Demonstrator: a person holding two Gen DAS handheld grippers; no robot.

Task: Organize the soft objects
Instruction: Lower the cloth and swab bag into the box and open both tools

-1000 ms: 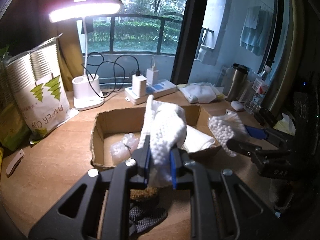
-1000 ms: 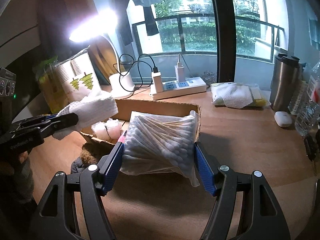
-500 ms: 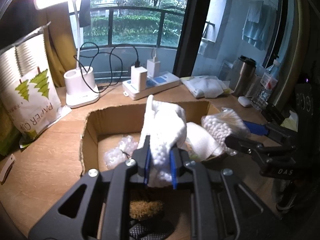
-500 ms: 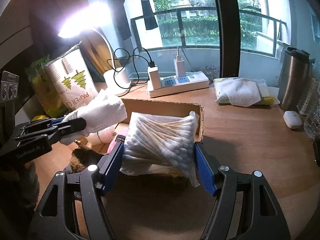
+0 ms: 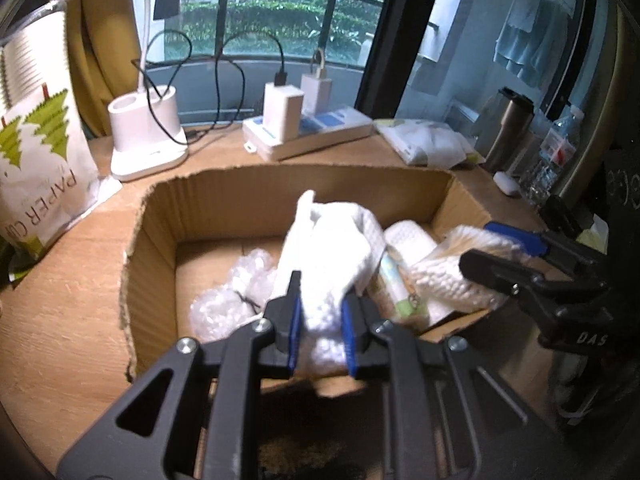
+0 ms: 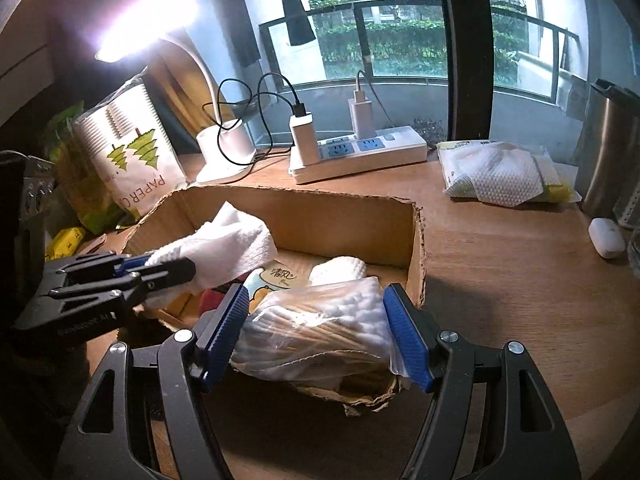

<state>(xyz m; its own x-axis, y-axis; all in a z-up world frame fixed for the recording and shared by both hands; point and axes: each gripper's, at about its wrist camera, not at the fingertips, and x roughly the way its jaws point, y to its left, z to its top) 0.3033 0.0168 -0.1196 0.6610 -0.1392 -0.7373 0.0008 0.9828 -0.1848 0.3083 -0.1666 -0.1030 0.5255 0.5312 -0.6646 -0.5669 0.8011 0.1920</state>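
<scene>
An open cardboard box (image 5: 224, 196) (image 6: 340, 220) sits on the wooden desk. My left gripper (image 5: 320, 316) is shut on a white cloth (image 5: 332, 248) and holds it over the box's near edge; it also shows in the right wrist view (image 6: 160, 272) with the cloth (image 6: 224, 248). My right gripper (image 6: 316, 328) is shut on a clear bag of cotton swabs (image 6: 320, 324), over the box's near right corner; the bag also shows in the left wrist view (image 5: 452, 264). Inside the box lie bubble wrap (image 5: 232, 292), a tissue pack (image 6: 276, 280) and a white roll (image 5: 412, 240).
Behind the box stand a white lamp base (image 5: 146, 136), a power strip with chargers (image 6: 360, 152) and cables. A paper cup bag (image 5: 36, 168) is at the left. A wipes pack (image 6: 500, 176), a steel tumbler (image 6: 612, 152) and a white case (image 6: 606, 236) are at the right.
Both grippers have moved forward and down over the box with their loads. The cloth and the swab bag now sit lower, at the box's near rim.
</scene>
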